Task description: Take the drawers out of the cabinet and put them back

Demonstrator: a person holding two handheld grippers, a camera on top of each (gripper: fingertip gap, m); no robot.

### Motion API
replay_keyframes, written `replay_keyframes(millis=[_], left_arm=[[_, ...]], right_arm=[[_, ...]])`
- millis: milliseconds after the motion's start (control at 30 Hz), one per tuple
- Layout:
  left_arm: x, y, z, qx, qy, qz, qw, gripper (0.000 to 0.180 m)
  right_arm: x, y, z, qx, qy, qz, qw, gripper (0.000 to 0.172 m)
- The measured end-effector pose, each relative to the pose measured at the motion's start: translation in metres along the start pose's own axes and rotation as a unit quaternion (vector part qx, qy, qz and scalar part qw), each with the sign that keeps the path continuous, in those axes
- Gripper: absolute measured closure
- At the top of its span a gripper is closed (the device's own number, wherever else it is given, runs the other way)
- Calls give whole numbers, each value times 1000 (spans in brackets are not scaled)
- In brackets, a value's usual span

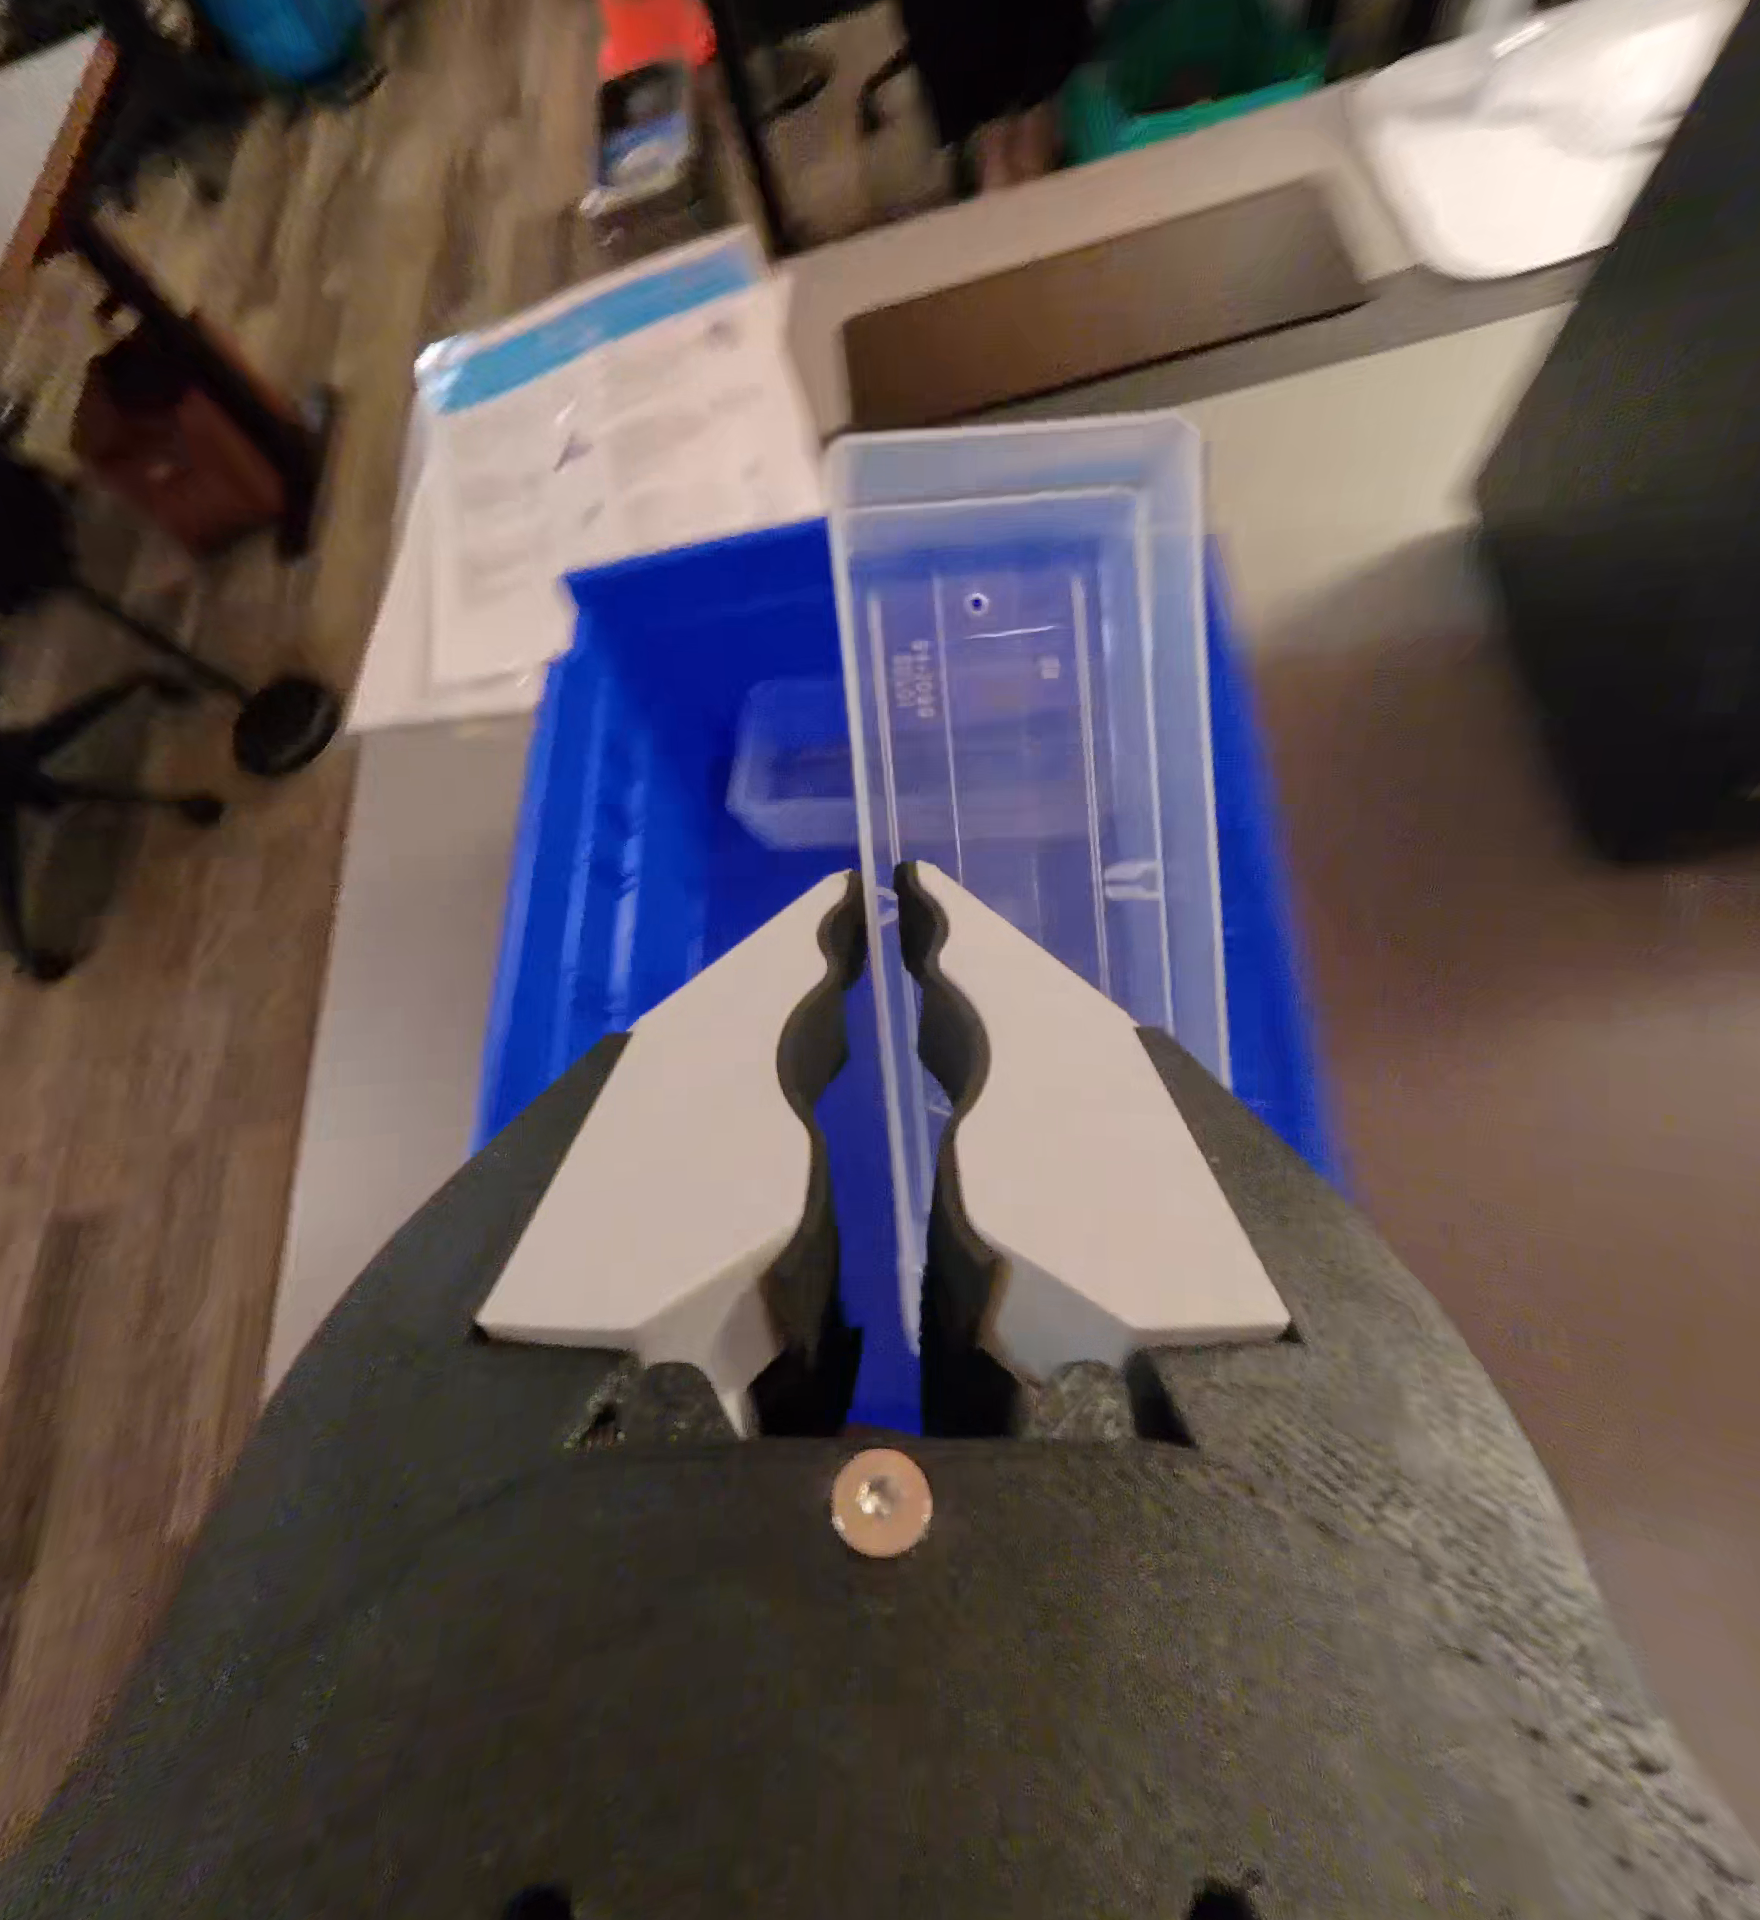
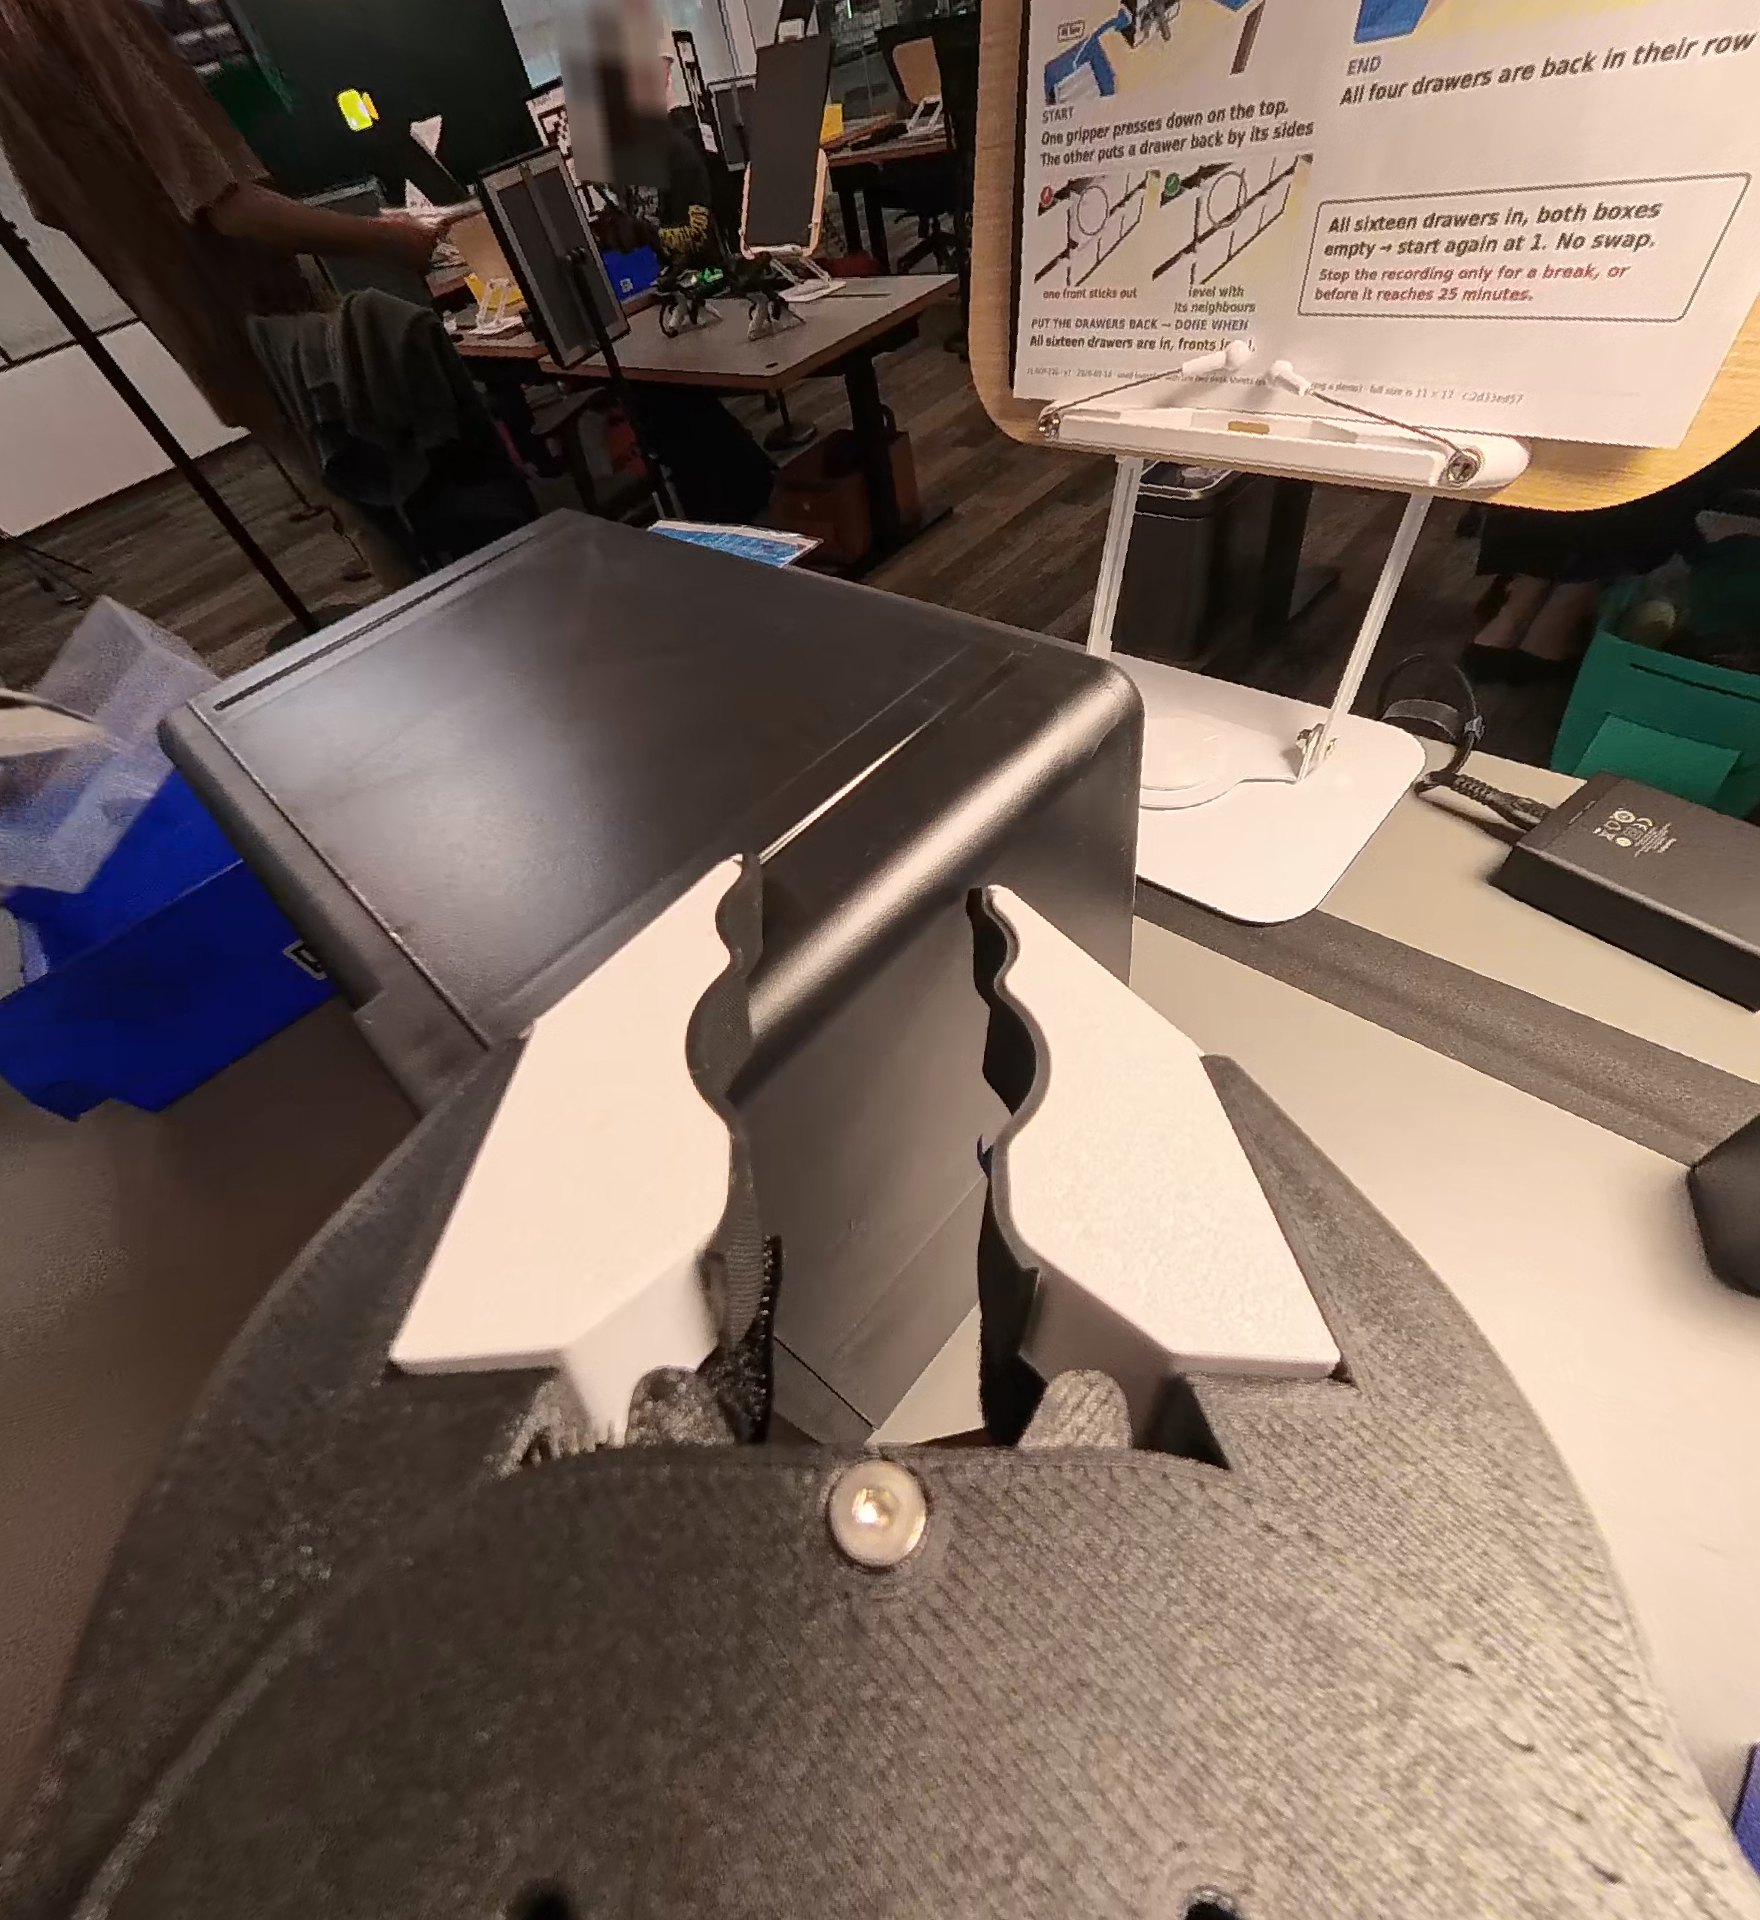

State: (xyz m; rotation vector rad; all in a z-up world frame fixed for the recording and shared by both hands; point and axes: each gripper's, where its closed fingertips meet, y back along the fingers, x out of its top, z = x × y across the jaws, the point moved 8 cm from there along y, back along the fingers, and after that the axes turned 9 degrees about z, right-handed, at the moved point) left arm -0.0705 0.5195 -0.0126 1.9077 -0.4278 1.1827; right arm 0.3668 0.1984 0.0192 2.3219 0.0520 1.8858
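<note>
Clear plastic drawer (image 1: 1021, 727) lengthwise over blue bin (image 1: 647, 727); black cabinet (image 2: 647, 727) upright on table

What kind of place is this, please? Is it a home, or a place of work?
Most likely a shared office or lab set up for recording tasks, not a home. Rows of desks with upright screens stand behind, an office chair sits on the wood-look floor, and an instruction sheet on a stand faces the grey worktable.
</note>
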Motion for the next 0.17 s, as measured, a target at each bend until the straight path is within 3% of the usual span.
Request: replay_keyframes(millis=[33,167], left_arm=[[11,9,17,-29,-7,13,999,176],[33,32,109,-206,-20,13,978,176]], right_arm=[[0,0,0,0,0,0,1000,128],[0,0,0,-1,0,0,1000,129]])
